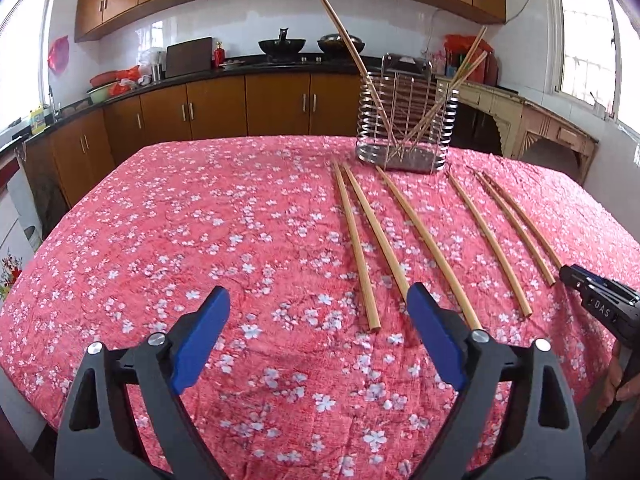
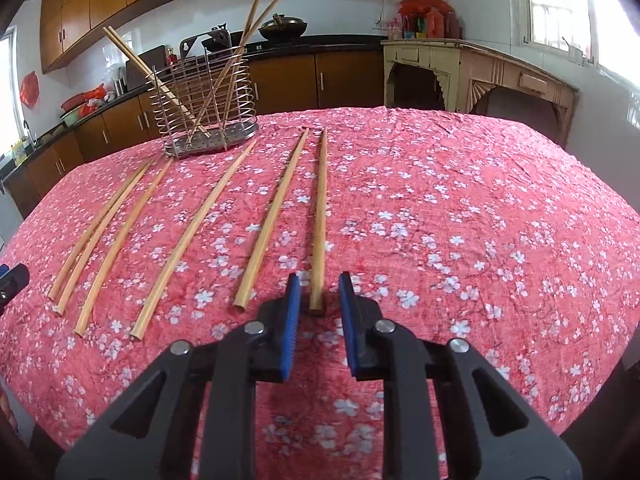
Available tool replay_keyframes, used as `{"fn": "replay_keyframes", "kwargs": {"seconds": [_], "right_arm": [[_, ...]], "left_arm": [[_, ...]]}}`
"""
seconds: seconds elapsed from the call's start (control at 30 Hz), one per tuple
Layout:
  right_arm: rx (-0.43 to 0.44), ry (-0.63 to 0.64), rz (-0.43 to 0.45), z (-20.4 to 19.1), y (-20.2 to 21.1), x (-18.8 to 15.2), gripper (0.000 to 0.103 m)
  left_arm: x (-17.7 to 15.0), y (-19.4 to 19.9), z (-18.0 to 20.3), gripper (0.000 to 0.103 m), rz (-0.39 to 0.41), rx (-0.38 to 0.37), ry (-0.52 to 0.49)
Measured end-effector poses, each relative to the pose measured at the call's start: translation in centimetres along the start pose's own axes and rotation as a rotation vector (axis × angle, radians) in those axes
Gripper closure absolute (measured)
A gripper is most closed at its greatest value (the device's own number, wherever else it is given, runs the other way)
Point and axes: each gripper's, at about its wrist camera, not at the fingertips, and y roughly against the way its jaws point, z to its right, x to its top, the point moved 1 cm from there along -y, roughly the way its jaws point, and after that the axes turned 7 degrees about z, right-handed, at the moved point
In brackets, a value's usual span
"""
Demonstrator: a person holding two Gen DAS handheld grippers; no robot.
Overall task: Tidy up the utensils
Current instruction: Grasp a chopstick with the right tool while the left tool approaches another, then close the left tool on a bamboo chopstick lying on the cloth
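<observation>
Blue pads of the right gripper (image 2: 319,292) flank the near end of the rightmost chopstick (image 2: 319,216), narrowed but not yet pressing it. Left gripper (image 1: 318,312) gapes wide over the tablecloth (image 1: 180,240), grasping nothing. 6 chopsticks lie before the wire holder (image 2: 204,108). Pinching only the tip could let the stick pivot and slip.

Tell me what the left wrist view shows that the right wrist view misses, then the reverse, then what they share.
Left wrist only: the left tool gaping wide above the floral cloth, and the person's hand at the right edge.
Right wrist only: the right tool with its pads flanking the rightmost chopstick's near end, gaps visible on both sides.
Both: six chopsticks lying on the cloth, and the wire holder with more standing in it.
</observation>
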Motion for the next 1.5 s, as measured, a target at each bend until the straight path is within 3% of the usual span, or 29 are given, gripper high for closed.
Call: {"fn": "replay_keyframes", "kwargs": {"seconds": [0.2, 0.47, 0.8, 0.97, 1.27, 1.5], "right_arm": [[-0.018, -0.01, 0.012, 0.2, -0.1, -0.1, 0.095], [-0.057, -0.096, 0.022, 1.7, -0.1, -0.1, 0.095], [-0.065, -0.084, 0.024, 1.7, -0.2, -0.2, 0.095], [-0.07, -0.078, 0.028, 1.6, -0.2, -0.2, 0.095], [-0.075, -0.072, 0.037, 1.3, -0.2, -0.4, 0.095], [-0.077, -0.071, 0.039, 1.4, -0.2, -0.4, 0.095]], "left_arm": [[-0.5, -1.1, 0.3, 0.029, -0.041, -0.003, 0.0], [-0.5, -2.0, 1.5, 0.036, -0.074, -0.018, -0.007], [-0.3, -2.9, 1.6, 0.054, -0.129, -0.006, 0.014], [-0.2, -3.0, 2.3, 0.055, -0.128, 0.005, -0.004], [-0.1, -3.5, 3.0, 0.071, -0.122, 0.027, -0.004], [-0.2, -3.4, 2.9, 0.076, -0.118, 0.044, 0.005]]}}
